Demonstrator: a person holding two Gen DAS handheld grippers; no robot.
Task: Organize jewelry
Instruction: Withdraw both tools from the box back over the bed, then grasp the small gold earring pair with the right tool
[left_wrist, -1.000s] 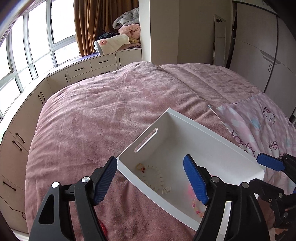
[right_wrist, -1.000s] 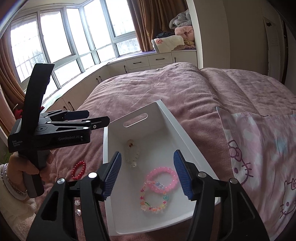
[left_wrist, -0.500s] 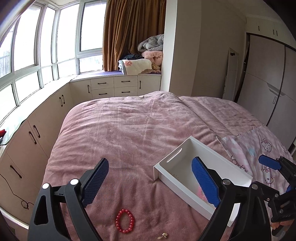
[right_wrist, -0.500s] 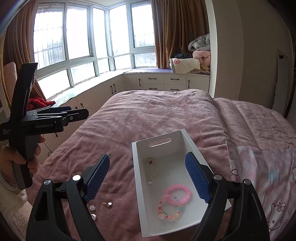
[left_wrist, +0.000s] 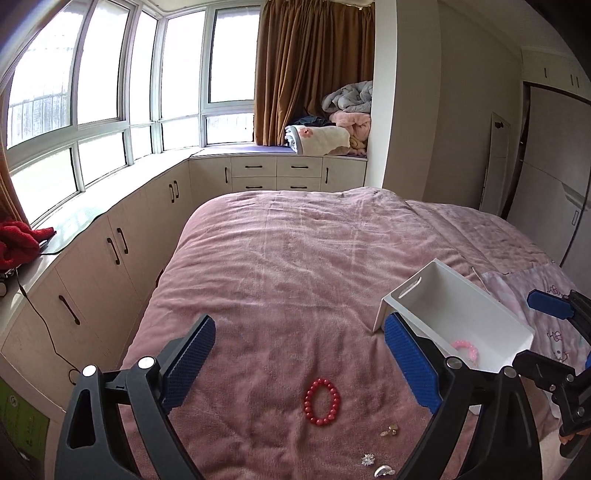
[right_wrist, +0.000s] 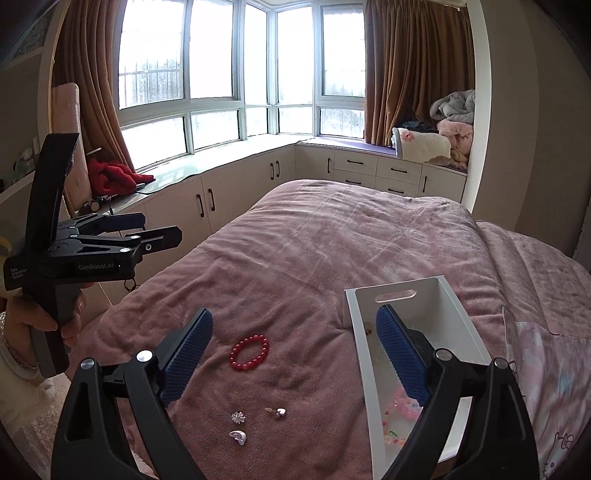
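Observation:
A red bead bracelet (left_wrist: 322, 401) lies on the pink bedspread, also in the right wrist view (right_wrist: 249, 351). Three small silver pieces (right_wrist: 275, 411) lie near it, also in the left wrist view (left_wrist: 390, 430). A white box (left_wrist: 454, 314) to the right holds a pink bracelet (left_wrist: 466, 348) and coloured bead bracelets (right_wrist: 399, 406). My left gripper (left_wrist: 300, 363) is open and empty, raised above the red bracelet. My right gripper (right_wrist: 293, 360) is open and empty, raised between the red bracelet and the box (right_wrist: 465, 325).
The bed (left_wrist: 295, 258) fills the middle. A Hello Kitty cloth (right_wrist: 546, 369) lies right of the box. Low cabinets (left_wrist: 110, 258) and bay windows run along the left and far side, with folded blankets (left_wrist: 332, 136) on the window seat. A red cloth (right_wrist: 110, 173) sits on the ledge.
Both grippers have pulled back and up from over the white box. The red bracelet and the small silver pieces have come into view. Both stay open and empty.

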